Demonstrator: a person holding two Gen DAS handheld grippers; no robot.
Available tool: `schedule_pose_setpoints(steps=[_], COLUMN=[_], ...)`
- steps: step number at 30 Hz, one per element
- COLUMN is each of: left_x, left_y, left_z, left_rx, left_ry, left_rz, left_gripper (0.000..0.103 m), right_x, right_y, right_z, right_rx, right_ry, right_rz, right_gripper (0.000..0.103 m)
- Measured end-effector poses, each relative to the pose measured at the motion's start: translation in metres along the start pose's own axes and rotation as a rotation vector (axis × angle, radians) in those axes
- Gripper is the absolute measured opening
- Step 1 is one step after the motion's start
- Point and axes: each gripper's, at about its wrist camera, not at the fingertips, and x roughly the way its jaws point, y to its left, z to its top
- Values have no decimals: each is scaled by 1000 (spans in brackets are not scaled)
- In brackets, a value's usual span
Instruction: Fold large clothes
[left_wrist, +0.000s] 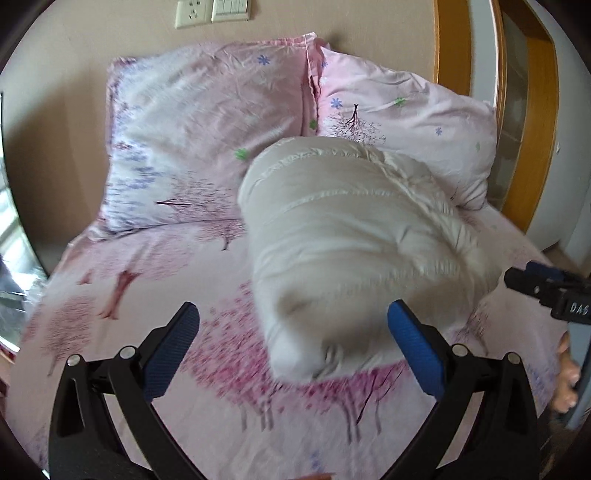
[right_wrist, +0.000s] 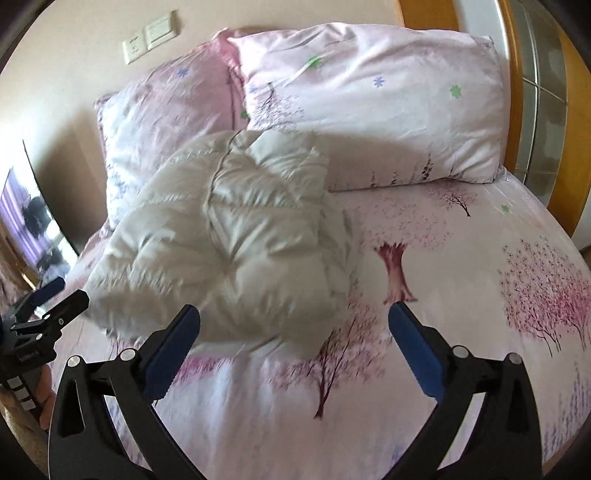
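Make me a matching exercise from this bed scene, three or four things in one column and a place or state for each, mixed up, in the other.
1. puffy white jacket
2. two pillows
3. left gripper
4. wall switch plates

A. above the pillows
B. open, empty
C. bundled on the bedsheet
D. at the head of the bed

Pairs: 1-C, 2-D, 3-B, 4-A

Your left gripper (left_wrist: 293, 341) is spread wide, its two blue-padded fingers (left_wrist: 415, 347) well apart with nothing clamped between them. Your right gripper (right_wrist: 293, 341) is spread just as wide, its blue pads (right_wrist: 417, 350) also closing on nothing. From the left wrist you can see the right gripper's black tip out past the right finger with your right hand (left_wrist: 567, 384) wrapped on the handle below it, and from the right wrist your left hand (right_wrist: 44, 398) shows out past the left finger.
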Motion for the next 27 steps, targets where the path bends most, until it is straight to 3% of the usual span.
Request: schedule_pose_setpoints(steps=[4, 10, 19, 27], left_x=[-16, -22, -25, -12], left_y=[-4, -7, -4, -3], left_z=[-18, -39, -58, -67], left_rx=[10, 18, -3, -1], left_ry=[-1, 52, 118, 223], left_rz=[22, 70, 116, 154], left_gripper=[101, 101, 101, 101], right_x=[-10, -16, -11, -2], right_y=[23, 33, 41, 48], right_z=[-14, -32, -58, -71], right_rx=[-70, -71, -85, -110], right_ry=[-6, 23, 116, 193], right_rz=[-22, 30, -58, -107], right_gripper=[102, 102, 102, 102])
